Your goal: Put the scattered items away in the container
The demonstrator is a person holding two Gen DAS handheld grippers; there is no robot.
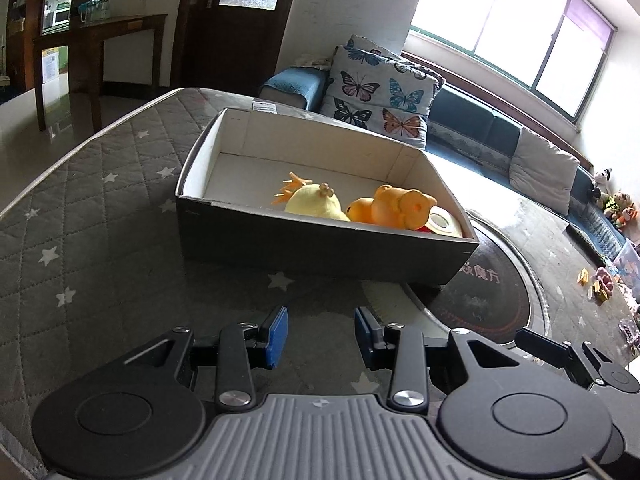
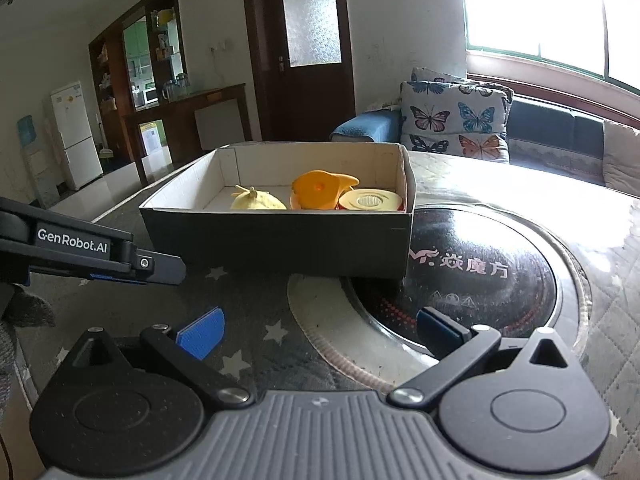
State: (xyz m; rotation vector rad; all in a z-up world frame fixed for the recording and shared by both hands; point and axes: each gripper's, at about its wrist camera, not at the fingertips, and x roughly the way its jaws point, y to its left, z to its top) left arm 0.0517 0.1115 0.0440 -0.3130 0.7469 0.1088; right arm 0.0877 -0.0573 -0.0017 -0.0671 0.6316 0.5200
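Note:
A grey cardboard box (image 1: 320,248) with a white inside stands on the quilted table; it also shows in the right wrist view (image 2: 276,240). Inside lie a yellow plush chick (image 1: 316,204) (image 2: 258,202), an orange rubber duck (image 1: 396,206) (image 2: 322,188) and a round white-lidded item (image 1: 442,222) (image 2: 370,200). My left gripper (image 1: 320,334) is open and empty, a little in front of the box. My right gripper (image 2: 320,332) is open wide and empty, also short of the box. The left gripper's arm shows at the left of the right wrist view (image 2: 92,256).
A round black induction hob (image 2: 480,276) is set in the table, partly under the box's right corner. A sofa with butterfly cushions (image 1: 380,92) stands behind. Small toys and clutter (image 1: 604,280) lie at the table's far right.

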